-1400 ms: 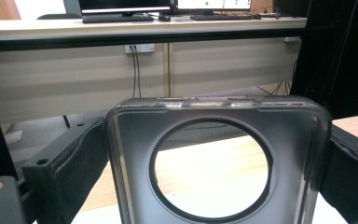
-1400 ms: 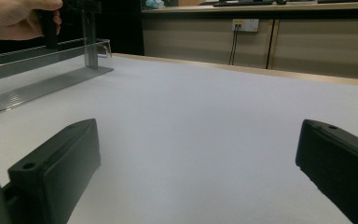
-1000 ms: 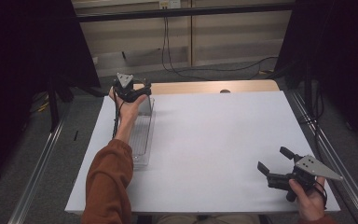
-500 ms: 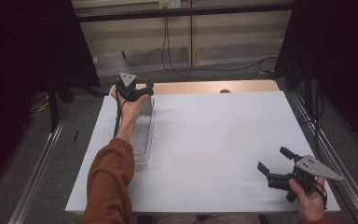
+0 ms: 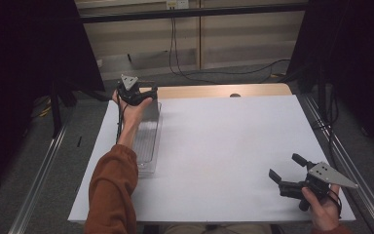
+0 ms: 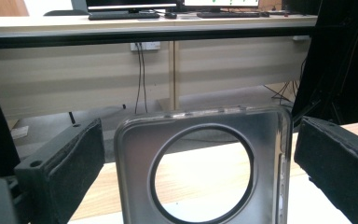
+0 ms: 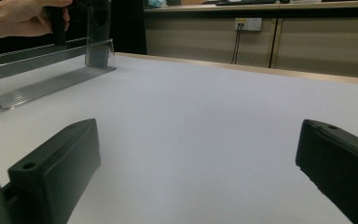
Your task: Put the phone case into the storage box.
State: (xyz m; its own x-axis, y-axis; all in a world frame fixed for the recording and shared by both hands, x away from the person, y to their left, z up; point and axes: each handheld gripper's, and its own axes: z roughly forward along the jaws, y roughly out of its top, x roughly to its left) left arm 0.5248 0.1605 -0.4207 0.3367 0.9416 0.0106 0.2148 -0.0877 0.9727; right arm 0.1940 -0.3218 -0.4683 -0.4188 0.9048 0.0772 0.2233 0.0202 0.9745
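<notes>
A long clear plastic tray [image 5: 148,141] lies along the left side of the white table [image 5: 224,146]. At its far end stands an upright clear end panel [image 6: 133,186] with a large round hole. My left gripper [image 5: 139,93] is at that far end, its open jaws on either side of the panel [image 6: 196,154]; the right jaw is almost against the panel's edge and the left jaw stands a little apart. My right gripper [image 5: 287,167] is held near the table's front right corner, open, with nothing between its jaws [image 7: 196,158]. In the right gripper view the tray [image 7: 42,84] shows at far left.
A bare wooden strip [image 5: 199,91] runs along the table's far edge. Metal rails [image 5: 39,195] flank the table on both sides. Beyond it are wooden desk panels, hanging cables [image 5: 175,48] and dark curtains.
Almost nothing: the left hand shifted very slightly at the tray's far end. The right gripper has stayed in place.
</notes>
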